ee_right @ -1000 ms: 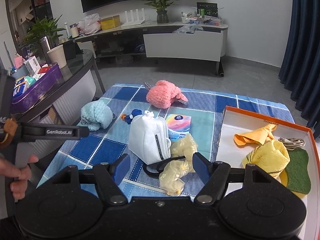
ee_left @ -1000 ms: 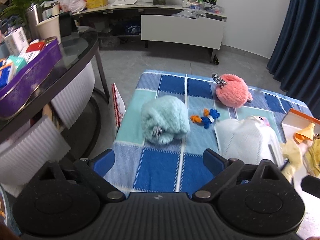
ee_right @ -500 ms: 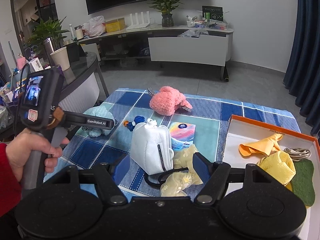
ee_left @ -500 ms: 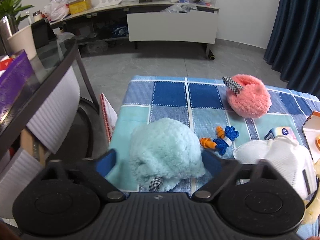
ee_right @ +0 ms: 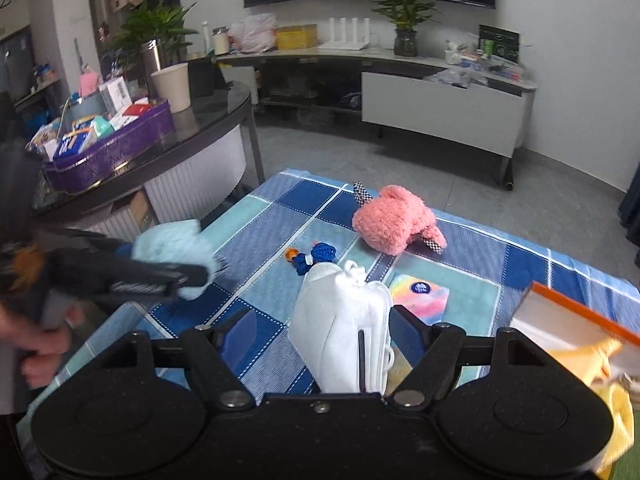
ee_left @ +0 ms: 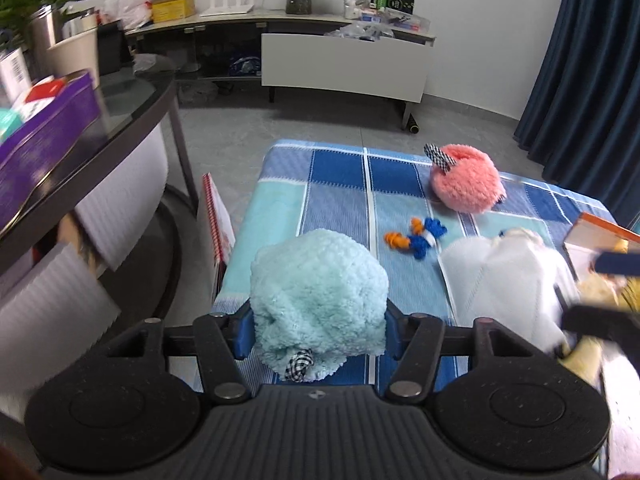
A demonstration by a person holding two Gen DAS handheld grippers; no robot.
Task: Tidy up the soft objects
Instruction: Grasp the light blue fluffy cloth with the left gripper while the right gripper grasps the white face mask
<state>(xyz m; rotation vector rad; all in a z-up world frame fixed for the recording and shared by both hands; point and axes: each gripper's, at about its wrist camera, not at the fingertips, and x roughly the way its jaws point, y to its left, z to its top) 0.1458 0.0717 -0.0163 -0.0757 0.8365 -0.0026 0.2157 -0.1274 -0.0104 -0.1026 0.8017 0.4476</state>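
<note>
The light blue plush toy (ee_left: pixel 318 300) is seen between the two blue fingers of the left gripper (ee_left: pixel 316 330), filling the gap from side to side, with its checked tag (ee_left: pixel 299 362) hanging at the near end, close to the gripper body. The jaws are roughly half apart and closing; both pads appear to be touching the fluffy sides, though how firmly they press cannot be judged through the pile. Beyond the jaws, on the blue checked cloth (ee_left: pixel 340 168), a small blue and orange knitted toy (ee_left: pixel 416 236) is found slightly to the right, and a pink plush toy (ee_left: pixel 466 184) lies farther off to the right.

In the right wrist view, the left gripper is visible at the left edge, blurred, held by a hand (ee_right: pixel 38 344), with the light blue plush toy at its tip.

The white pouch (ee_right: pixel 344 328) is located between the fingers of the right gripper (ee_right: pixel 320 336), nearer the right finger than the left. These jaws are set wide apart and are opening; a clear gap is left between the left pad and the pouch, while contact on the right side cannot be told. Just beyond the right finger a colourful tissue packet (ee_right: pixel 420 296) is seen flat on the cloth. To the far right of the jaws, the corner of an orange-rimmed box (ee_right: pixel 576 312) is seen, with yellow cloth (ee_right: pixel 592 356) in it.
</note>
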